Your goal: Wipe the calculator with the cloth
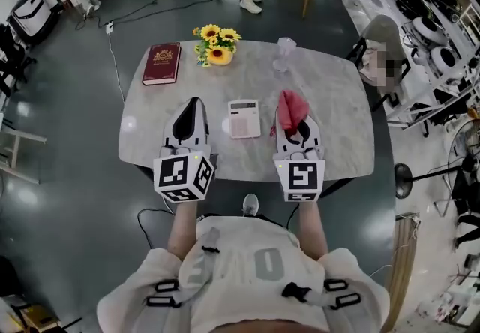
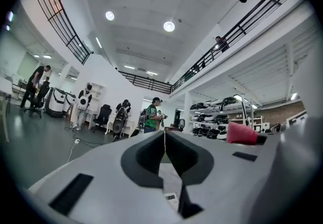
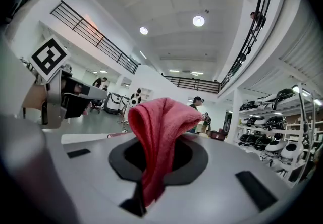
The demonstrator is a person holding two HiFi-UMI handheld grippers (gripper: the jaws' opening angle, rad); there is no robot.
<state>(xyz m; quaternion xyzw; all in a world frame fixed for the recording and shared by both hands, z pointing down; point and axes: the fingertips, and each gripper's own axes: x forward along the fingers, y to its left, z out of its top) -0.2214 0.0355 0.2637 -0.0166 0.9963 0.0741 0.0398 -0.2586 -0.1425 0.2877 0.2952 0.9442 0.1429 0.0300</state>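
Grey marble table (image 1: 330, 99), workshop floor around. Calculator (image 1: 244, 118) lay flat mid-table, no wiping begun as far as I could judge. My right gripper (image 1: 298, 133), just right of the calculator, was clenched on the red cloth (image 1: 291, 108). My left gripper (image 1: 193, 105), just left of it, was closed, empty. Book (image 1: 162, 63), sunflowers (image 1: 214, 44) and glass (image 1: 284, 54) stood beyond the calculator; nothing blocked it.

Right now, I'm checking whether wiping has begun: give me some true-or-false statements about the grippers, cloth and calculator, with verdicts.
1. The right gripper grips the red cloth. True.
2. The left gripper holds the calculator. False: its jaws are shut on nothing; the calculator lies on the table between the grippers.
3. The cloth lies on the calculator. False: the right gripper holds it beside the calculator.
4. The red book lies left of the sunflowers. True.
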